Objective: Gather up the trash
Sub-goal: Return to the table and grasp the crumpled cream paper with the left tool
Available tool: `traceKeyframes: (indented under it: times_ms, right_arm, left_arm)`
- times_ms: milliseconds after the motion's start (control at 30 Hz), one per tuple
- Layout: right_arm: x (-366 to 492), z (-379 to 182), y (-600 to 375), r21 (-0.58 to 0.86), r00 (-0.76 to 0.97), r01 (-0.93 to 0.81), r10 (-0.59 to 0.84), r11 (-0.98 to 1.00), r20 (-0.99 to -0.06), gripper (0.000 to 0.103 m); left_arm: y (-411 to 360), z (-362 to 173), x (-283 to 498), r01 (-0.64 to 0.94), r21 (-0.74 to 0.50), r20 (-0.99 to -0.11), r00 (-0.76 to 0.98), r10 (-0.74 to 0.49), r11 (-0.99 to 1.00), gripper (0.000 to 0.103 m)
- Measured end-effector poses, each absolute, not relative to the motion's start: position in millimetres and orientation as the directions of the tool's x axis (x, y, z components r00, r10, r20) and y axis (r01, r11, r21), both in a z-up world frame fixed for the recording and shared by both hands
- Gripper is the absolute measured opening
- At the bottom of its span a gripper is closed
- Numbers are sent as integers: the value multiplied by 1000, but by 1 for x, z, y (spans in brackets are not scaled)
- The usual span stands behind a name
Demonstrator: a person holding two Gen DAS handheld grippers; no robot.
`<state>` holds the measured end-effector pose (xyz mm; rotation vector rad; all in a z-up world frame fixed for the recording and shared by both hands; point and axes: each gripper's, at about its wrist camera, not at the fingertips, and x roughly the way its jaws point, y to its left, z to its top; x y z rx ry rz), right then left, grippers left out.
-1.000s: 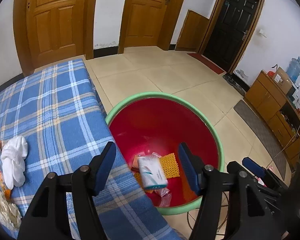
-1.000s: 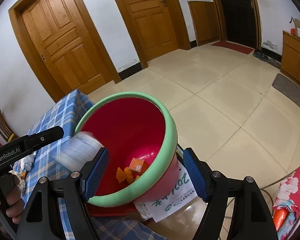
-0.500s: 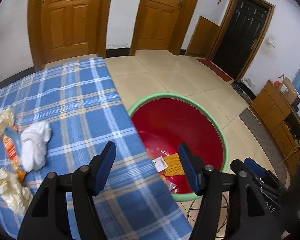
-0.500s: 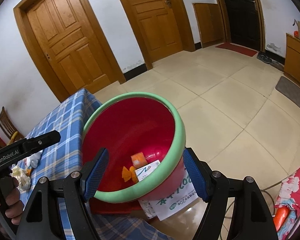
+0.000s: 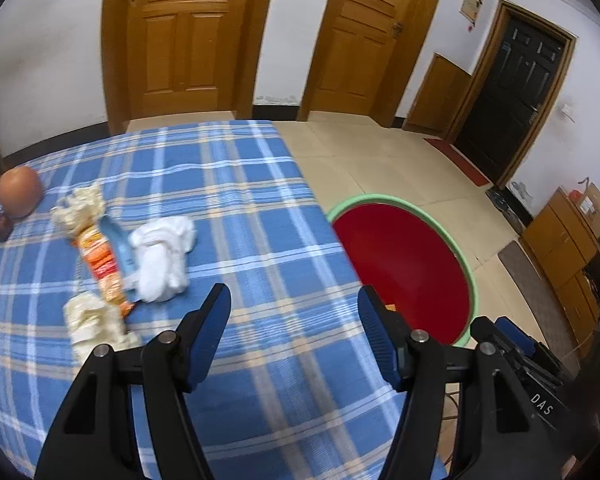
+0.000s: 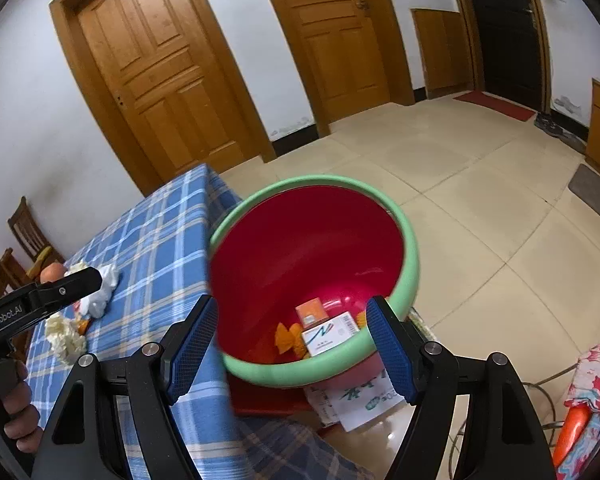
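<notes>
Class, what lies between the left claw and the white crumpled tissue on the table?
Only bare blue plaid tablecloth separates the left claw from the white tissue, seen in the left wrist view.

Right hand-held gripper hangs over the near rim of the red bin, jaws wide apart with nothing between them. Bin has a green rim and stands on the tiled floor just beside the bench (blue plaid cloth). Inside the bin: a white box, a small orange carton, orange scraps. On the bench, a white tissue wad and crumpled cream paper. The left hand-held gripper reaches in from the left edge, a hand on its grip. Printed paper lies under the bin.
</notes>
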<state>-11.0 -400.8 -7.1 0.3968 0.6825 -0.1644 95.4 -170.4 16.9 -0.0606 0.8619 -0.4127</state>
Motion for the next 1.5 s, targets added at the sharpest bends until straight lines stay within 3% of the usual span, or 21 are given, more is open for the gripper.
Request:
traceKeyframes:
  times_ms: [667, 1200, 1367, 1500]
  right_arm:
    - [-7, -2, -347, 285, 763, 165, 61, 944, -644, 77]
    - [4, -10, -318, 263, 737, 112, 98, 958, -669, 77]
    - [8, -13, -312, 255, 728, 103, 102, 961, -678, 77]
    - [12, -14, -307, 250, 723, 95, 106, 964, -683, 77]
  left_arm:
    - [-92, 10, 81, 168, -178, -735, 633, -245, 969, 66]
    - [-64, -26, 94, 70, -154, -788, 593, -165, 986, 66]
    - [-63, -35, 95, 84, -169, -796, 576, -186, 982, 45]
    - [-63, -37, 94, 105, -174, -789, 580, -202, 979, 40]
